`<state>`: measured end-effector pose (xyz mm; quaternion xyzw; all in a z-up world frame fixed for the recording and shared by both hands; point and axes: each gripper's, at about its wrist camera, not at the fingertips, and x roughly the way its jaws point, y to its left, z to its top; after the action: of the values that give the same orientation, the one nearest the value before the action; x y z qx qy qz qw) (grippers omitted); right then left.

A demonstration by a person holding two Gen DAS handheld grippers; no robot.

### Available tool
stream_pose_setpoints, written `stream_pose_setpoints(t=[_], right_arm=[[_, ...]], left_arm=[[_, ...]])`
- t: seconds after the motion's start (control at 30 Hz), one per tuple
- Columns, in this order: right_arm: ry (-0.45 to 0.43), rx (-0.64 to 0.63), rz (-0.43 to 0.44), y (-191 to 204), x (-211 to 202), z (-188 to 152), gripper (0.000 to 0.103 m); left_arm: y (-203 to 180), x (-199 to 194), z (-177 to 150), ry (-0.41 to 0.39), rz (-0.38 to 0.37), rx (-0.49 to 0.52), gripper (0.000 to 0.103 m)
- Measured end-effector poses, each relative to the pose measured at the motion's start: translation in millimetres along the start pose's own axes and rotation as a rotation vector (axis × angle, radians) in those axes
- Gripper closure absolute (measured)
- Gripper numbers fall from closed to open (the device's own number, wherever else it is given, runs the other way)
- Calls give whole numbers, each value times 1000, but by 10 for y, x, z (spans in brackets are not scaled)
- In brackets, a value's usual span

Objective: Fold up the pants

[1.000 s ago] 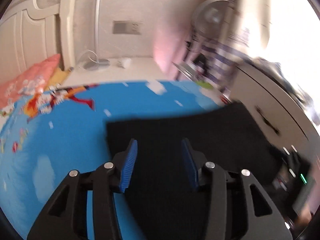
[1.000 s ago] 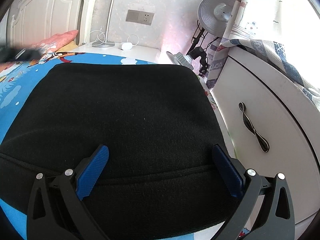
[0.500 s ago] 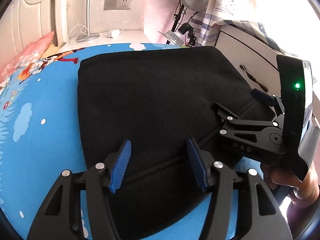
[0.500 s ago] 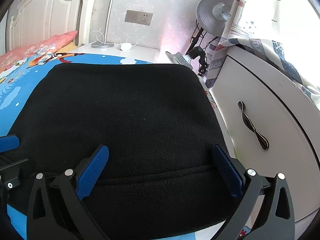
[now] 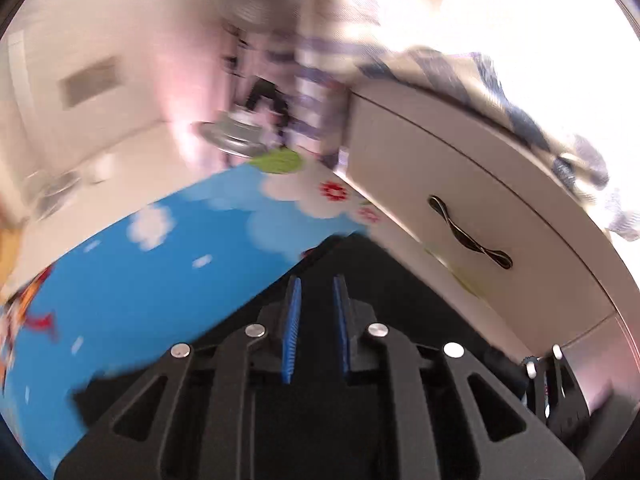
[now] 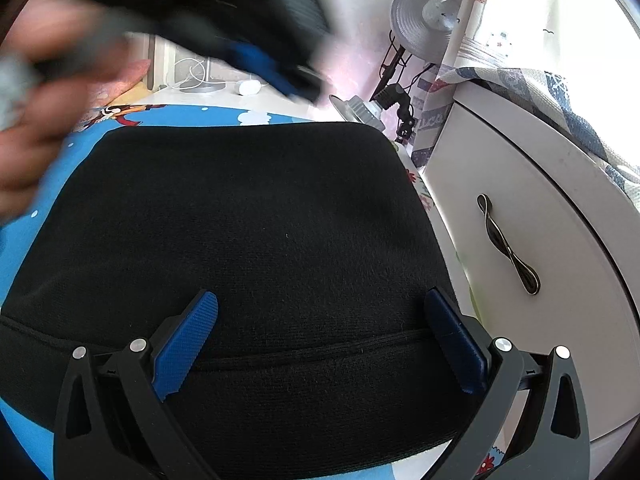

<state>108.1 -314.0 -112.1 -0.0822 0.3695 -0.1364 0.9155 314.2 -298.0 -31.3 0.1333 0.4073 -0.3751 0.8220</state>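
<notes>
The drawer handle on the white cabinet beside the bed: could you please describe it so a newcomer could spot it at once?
Start at the bed with the blue cartoon sheet, where the folded black pants lie. Along its right edge stands a white cabinet with a patterned cloth draped over the top. The handle is the dark, wavy metal strip on its drawer front, the only dark mark on that plain white panel.

Legible text: nearly none. Right wrist view: blue-and-white patterned fabric (image 6: 430, 120) hanging beside the white cabinet (image 6: 532, 184) carries script lettering, partly hidden, ending in "ca"; rest unreadable. Left wrist view: motion-blurred, nothing readable.
</notes>
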Motion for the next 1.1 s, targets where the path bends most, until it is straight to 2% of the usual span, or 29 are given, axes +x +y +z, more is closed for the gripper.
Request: stream_pose_setpoints(t=[0.03, 0.07, 0.1, 0.17, 0.23, 0.3, 0.4, 0.47, 0.5, 0.53, 0.6, 0.67, 0.77, 0.8, 0.87, 0.9, 1.0, 1.03, 1.1], right_arm=[[0, 3, 0, -2, -2, -3, 4], [1, 6, 0, -3, -2, -4, 4], [3, 9, 0, -6, 0, -3, 4], [6, 16, 3, -23, 10, 0, 4], [11, 29, 18, -57, 27, -4, 4], [11, 28, 25, -64, 31, -4, 4], [16, 27, 27, -56, 26, -3, 4], [17, 29, 28, -55, 22, -10, 4], [14, 30, 26, -55, 22, -12, 4], [13, 31, 26, -55, 22, -12, 4], [14, 32, 25, -65, 32, 4, 4], [16, 30, 24, -77, 52, 22, 4], [25, 30, 23, -94, 81, 48, 4], [29, 30, 19, -86, 76, 55, 4], [38, 28, 9, -93, 66, 65, 4], [42, 25, 4, -93, 43, 75, 4], [63, 40, -17, -117, -128, 75, 4], [67, 53, -16, -129, -190, 61, 4], [77, 108, 0, -206, -350, 26, 4]], left_arm=[[-34, 226, 90, 57, -23, 20, 87], [-73, 375, 118, 90, -15, 34, 87], [-112, 565, 110, 137, 13, 62, 86], [-211, 744, 73, 169, 57, 121, 86], [-228, 776, 52, 169, 74, 113, 86], [-159, 754, 56, 166, 55, 47, 85], [-84, 611, 51, 122, 38, -9, 83], [-45, 335, -7, 59, 94, -59, 80], [11, 141, -101, 23, 162, -111, 69], [66, 29, -164, 0, 202, -159, 50], [208, -264, -422, -45, 254, -271, 38], [326, -509, -774, -45, 307, -355, 33], [390, -670, -1250, -3, 282, -410, 26], [367, -692, -1401, 24, 297, -411, 25], [296, -736, -1560, 60, 329, -387, 15], [260, -764, -1627, 75, 334, -375, 14], [96, -887, -1722, 79, 410, -333, 3], [3, -970, -1729, 56, 438, -297, 3], [-106, -1096, -1758, 1, 444, -272, 2]])
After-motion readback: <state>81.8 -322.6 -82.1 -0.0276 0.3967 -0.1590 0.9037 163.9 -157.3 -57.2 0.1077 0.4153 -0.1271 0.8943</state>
